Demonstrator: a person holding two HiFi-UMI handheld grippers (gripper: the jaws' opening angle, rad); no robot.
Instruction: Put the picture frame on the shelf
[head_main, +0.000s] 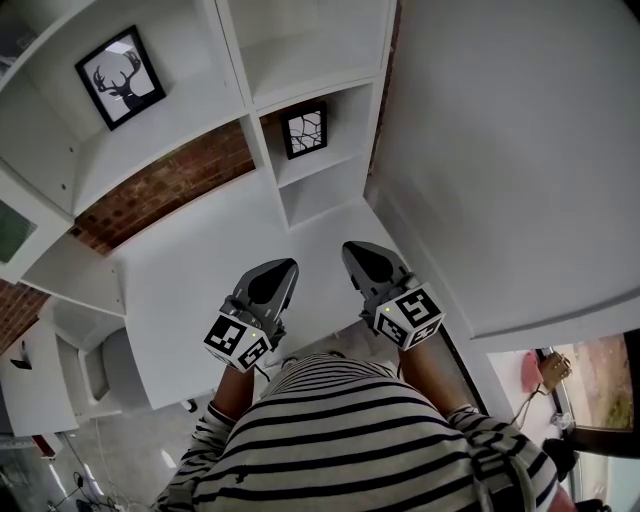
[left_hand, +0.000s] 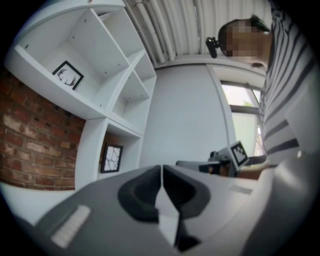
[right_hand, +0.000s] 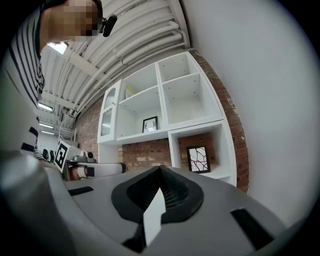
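A black picture frame with a cracked-line print (head_main: 304, 130) (left_hand: 111, 158) (right_hand: 199, 159) stands upright in a lower cubby of the white shelf unit (head_main: 262, 160). A second black frame with a deer head (head_main: 120, 76) (left_hand: 67, 75) (right_hand: 150, 124) stands on a higher shelf to the left. My left gripper (head_main: 281, 272) (left_hand: 162, 172) and right gripper (head_main: 356, 252) (right_hand: 160, 172) hover side by side over the white table (head_main: 190, 290), well back from the shelves. Both are shut and hold nothing.
A brick wall (head_main: 165, 190) shows behind the shelves. A plain white wall (head_main: 500, 150) runs along the right. A glass-door cabinet (right_hand: 110, 117) sits at the shelf unit's left end. My striped sleeves (head_main: 350, 440) fill the near edge.
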